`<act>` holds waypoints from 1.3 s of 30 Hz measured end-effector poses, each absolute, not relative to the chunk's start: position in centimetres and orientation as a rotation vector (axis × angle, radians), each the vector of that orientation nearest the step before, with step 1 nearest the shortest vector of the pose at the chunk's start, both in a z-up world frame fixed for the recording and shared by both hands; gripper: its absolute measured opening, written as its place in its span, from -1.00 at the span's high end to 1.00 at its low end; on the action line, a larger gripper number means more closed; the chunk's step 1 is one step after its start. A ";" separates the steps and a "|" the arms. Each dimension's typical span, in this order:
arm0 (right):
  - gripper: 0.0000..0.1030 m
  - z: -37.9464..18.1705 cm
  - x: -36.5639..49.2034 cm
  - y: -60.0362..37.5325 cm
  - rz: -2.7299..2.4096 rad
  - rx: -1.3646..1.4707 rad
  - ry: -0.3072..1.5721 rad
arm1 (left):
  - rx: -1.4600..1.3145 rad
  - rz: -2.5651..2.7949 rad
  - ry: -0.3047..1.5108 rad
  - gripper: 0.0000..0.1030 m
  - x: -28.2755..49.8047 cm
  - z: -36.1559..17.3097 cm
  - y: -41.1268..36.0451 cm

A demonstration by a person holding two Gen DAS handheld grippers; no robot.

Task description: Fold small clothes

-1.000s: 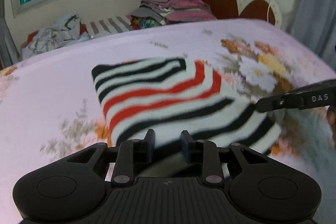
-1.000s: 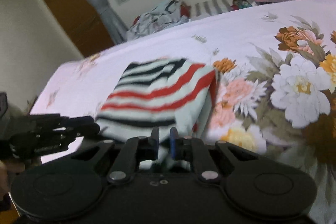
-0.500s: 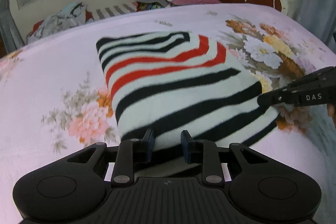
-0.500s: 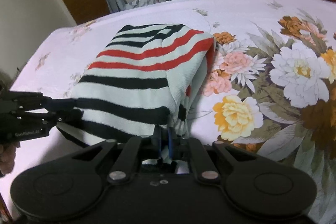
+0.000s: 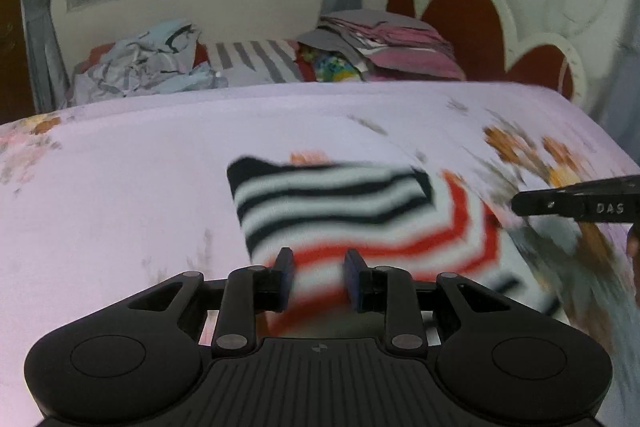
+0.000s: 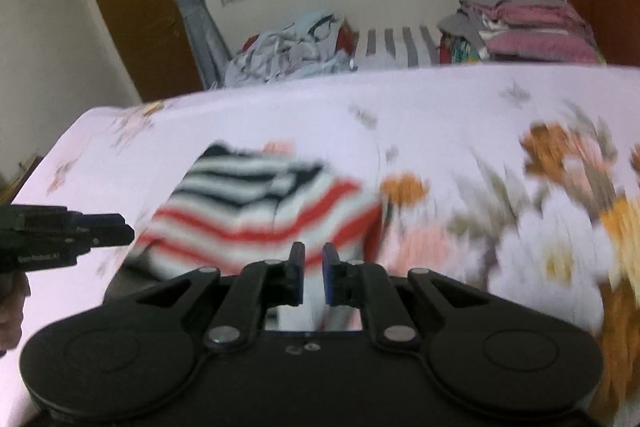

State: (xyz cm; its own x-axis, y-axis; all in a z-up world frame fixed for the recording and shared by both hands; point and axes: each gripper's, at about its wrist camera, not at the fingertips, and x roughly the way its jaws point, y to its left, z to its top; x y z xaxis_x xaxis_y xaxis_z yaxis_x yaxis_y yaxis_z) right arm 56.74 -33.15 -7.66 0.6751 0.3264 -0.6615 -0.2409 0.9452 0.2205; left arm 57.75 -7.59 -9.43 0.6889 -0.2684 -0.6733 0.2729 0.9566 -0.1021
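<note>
Your left gripper (image 5: 318,277) points down, its jaws partly apart with striped cloth pinched between them. Your right gripper (image 6: 312,273) points down too, and its jaws are opening a little around cloth.

"DAS" on right hand-held gripper (image 5: 576,205).

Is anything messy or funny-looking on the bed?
Yes. A crumpled heap of clothes sits unfolded at the far edge of the bed, beside a neat folded stack. The striped garment is blurred, so its edges can't be judged.
</note>
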 end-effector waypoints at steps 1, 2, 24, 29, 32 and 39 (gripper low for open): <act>0.81 -7.9 58.0 -32.9 0.319 0.121 0.770 | 0.000 -0.299 0.757 0.46 59.2 -9.7 -7.8; 0.81 -8.3 59.4 -32.3 0.316 0.118 0.783 | 0.008 -0.298 0.763 0.46 60.2 -10.0 -8.2; 0.60 -9.8 52.4 -31.7 0.430 0.033 0.912 | -0.092 -0.245 0.848 0.35 54.0 -12.1 -6.0; 0.66 -10.2 52.4 -32.2 0.390 0.075 0.918 | -0.071 -0.215 0.858 0.16 54.3 -12.0 -6.6; -0.14 -8.8 51.9 -34.7 0.364 0.231 0.857 | -0.041 -0.207 0.825 -0.81 53.7 -11.0 -6.6; -0.21 -12.4 53.5 -39.7 0.425 0.593 0.984 | -0.207 -0.258 0.892 -0.89 54.3 -12.3 -4.8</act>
